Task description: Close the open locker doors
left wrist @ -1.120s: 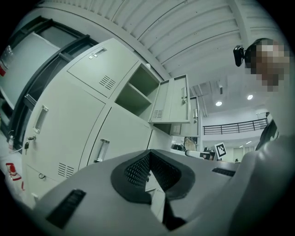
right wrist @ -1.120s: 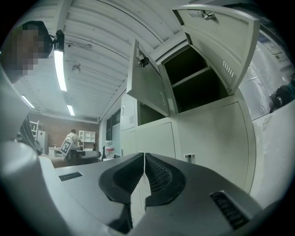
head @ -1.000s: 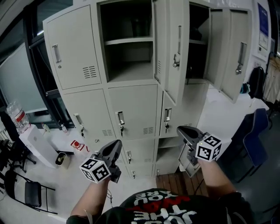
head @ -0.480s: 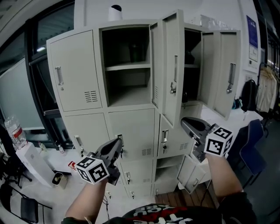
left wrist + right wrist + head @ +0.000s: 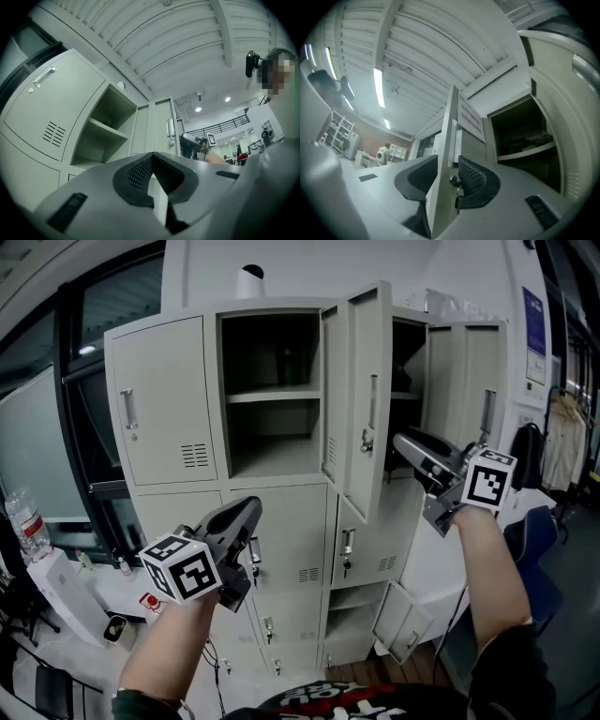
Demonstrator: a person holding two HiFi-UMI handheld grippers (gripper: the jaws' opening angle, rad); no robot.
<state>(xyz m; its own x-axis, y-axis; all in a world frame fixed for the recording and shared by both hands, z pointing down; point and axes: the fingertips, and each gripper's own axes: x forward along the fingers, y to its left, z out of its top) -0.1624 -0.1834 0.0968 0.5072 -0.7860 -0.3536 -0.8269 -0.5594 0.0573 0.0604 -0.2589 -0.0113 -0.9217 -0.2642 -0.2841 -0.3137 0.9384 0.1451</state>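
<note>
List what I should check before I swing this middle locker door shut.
1. Right gripper astride the middle door edge: ok, the edge stands between its opening jaws.
2. Firm hold on that door: not ok, the pads are not pressing it.
3. Left gripper out of the swing path: looks ok. It is shut, empty and low by the lower lockers.
4. Doorway free: ok, nothing sticks out past the shelf.
5. Other doors closed: not ok, the far-right door and a low door stand open.
</note>
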